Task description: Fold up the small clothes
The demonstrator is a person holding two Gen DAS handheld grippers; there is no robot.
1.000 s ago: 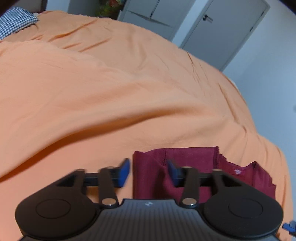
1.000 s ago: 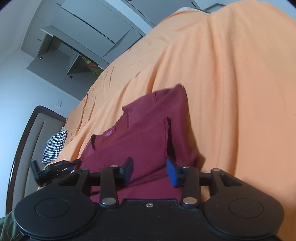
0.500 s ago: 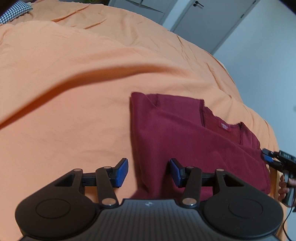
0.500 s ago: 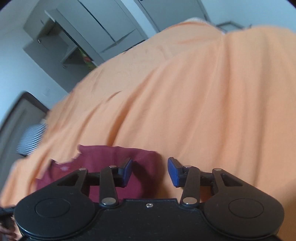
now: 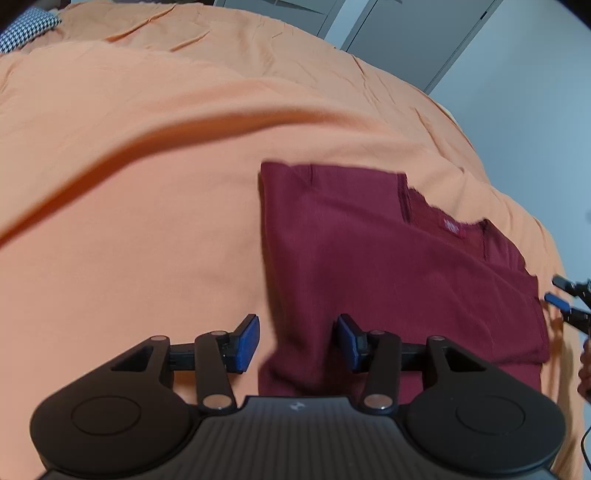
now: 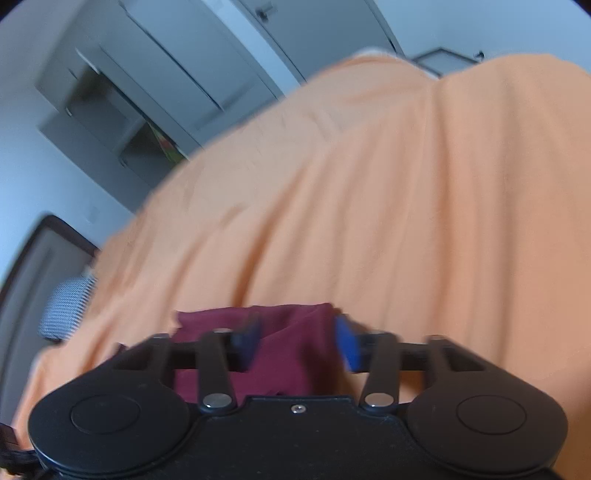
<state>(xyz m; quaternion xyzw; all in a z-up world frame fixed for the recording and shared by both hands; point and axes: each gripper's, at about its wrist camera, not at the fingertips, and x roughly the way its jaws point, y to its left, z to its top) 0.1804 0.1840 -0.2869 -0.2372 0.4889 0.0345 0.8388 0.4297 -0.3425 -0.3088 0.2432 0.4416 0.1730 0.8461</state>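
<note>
A dark red shirt [image 5: 369, 266] lies partly folded on the orange bedsheet [image 5: 129, 184], its neck label facing up. My left gripper [image 5: 297, 345] is open and empty, its jaws straddling the shirt's near left edge. My right gripper [image 6: 297, 345] is open and empty over a corner of the shirt [image 6: 291, 354], which lies between its blue pads. The right gripper also shows at the right edge of the left wrist view [image 5: 565, 301], beside the shirt's right side.
The orange sheet covers the whole bed and has long creases. A black-and-white checked pillow [image 5: 26, 27] lies at the head, by a dark headboard [image 6: 33, 251]. Grey wardrobe doors [image 6: 192, 66] and white walls stand beyond the bed.
The left gripper has moved slightly nearer along the shirt's left edge. The right gripper has swung down over the shirt's corner. Both stay open.
</note>
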